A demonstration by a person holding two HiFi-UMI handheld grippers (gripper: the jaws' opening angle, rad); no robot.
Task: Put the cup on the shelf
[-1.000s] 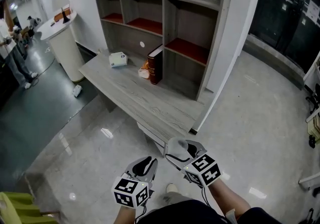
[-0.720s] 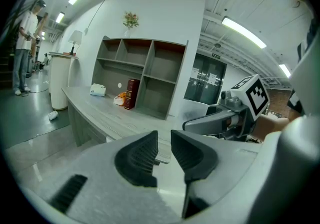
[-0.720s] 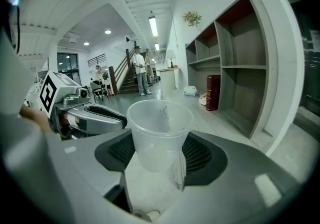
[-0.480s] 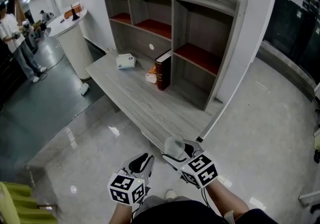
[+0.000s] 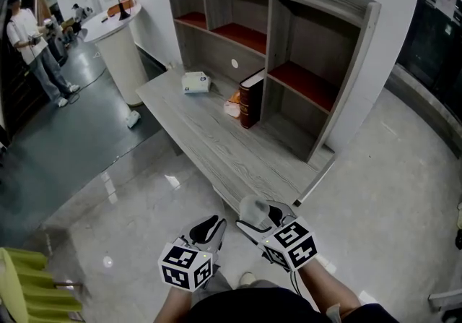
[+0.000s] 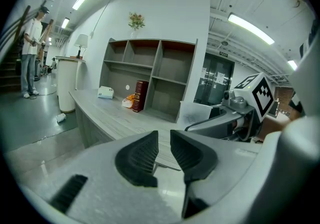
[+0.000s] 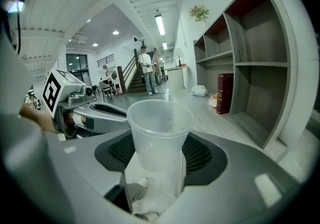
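Observation:
A clear plastic cup (image 7: 160,130) stands upright between the ribbed pads (image 7: 204,155) of my right gripper (image 7: 160,154), which is shut on it. In the head view that cup (image 5: 252,209) is low in the picture, over the floor and just short of the desk's near corner. The grey shelf unit (image 5: 303,40) with red-lined boards stands at the back of the desk (image 5: 209,144), well ahead of both grippers. My left gripper (image 5: 207,230) hangs beside the right one, its jaws drawn nearly together with nothing between them (image 6: 162,153).
On the desk a dark red book (image 5: 250,97) leans at the shelf, with an orange packet (image 5: 232,106) and a white box (image 5: 195,82) nearby. A white round stand (image 5: 119,43) and people (image 5: 32,43) are at the left. A yellow-green chair (image 5: 29,293) is at the bottom left.
The desk and shelf have slid right and a little nearer in the head view. Both grippers keep their places, and the cup stays held.

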